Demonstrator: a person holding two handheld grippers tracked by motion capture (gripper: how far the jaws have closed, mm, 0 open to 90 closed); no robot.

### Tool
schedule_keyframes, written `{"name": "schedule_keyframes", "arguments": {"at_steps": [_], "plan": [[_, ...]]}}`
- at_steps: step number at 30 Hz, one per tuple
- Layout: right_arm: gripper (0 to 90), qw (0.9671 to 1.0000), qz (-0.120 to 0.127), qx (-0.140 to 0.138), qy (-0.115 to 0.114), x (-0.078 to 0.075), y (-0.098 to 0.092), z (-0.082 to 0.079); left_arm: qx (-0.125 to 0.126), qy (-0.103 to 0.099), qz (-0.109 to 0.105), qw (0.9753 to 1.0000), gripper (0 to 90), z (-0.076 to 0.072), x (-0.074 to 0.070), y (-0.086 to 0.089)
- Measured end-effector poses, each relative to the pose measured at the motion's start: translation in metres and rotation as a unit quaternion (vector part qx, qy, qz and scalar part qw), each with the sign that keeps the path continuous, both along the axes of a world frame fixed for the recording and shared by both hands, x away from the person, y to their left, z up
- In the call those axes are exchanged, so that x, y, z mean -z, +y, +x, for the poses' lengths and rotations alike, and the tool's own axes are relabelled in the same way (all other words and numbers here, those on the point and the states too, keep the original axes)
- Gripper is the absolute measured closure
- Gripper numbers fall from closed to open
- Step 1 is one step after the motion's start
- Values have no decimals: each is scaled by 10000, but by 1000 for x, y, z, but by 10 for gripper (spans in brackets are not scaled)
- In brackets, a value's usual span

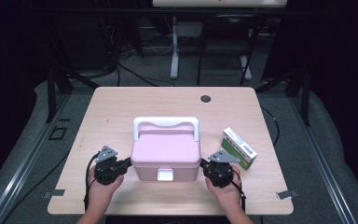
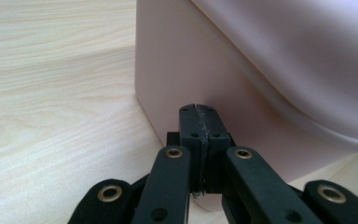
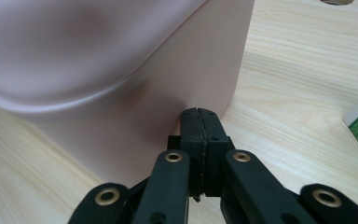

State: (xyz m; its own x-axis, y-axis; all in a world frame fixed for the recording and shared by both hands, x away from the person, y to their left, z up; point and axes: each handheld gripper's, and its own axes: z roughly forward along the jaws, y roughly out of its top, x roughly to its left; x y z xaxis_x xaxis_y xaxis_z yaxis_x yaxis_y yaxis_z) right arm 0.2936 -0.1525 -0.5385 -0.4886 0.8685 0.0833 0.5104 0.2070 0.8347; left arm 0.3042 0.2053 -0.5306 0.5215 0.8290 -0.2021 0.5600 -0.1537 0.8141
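I am working on the pink box (image 1: 166, 156), which is sitting near the front middle of the surface (image 1: 121, 105), lid down and white handle folded back. I am pressing the left hand-held gripper (image 1: 127, 163) and the right hand-held gripper (image 1: 204, 164) against its opposite side walls, jaws closed on nothing, probably to squeeze and shift it. A green carton (image 1: 238, 148) is lying just right.

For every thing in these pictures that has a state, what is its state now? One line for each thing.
pink box: lid closed, white front latch down, white handle folded flat toward the back, standing upright on the table.
green and white carton: closed, lying on the table to the right of the pink box, apart from it.
left gripper: jaws shut, empty, tips against the box's left wall.
right gripper: jaws shut, empty, tips against the box's right wall.
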Motion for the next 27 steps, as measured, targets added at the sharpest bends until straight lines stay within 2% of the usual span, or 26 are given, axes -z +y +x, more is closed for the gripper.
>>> {"name": "schedule_keyframes", "arguments": {"at_steps": [6, 11, 15, 27], "plan": [[900, 10000, 17, -8, 8, 0, -3, -11, 59, 18, -101, 9999, 900, -7, 1, 0], [900, 10000, -9, 12, -7, 0, -3, -19, 88, 16, -33, 10000, 900, -13, 0, -1], [900, 10000, 30, 24, 10, 0, -4, -25, 143, 38, -104, 9998, 900, -20, 1, -1], [900, 10000, 47, 47, 19, 0, -5, -38, 142, 70, -131, 9998, 900, -34, 1, -2]]}}
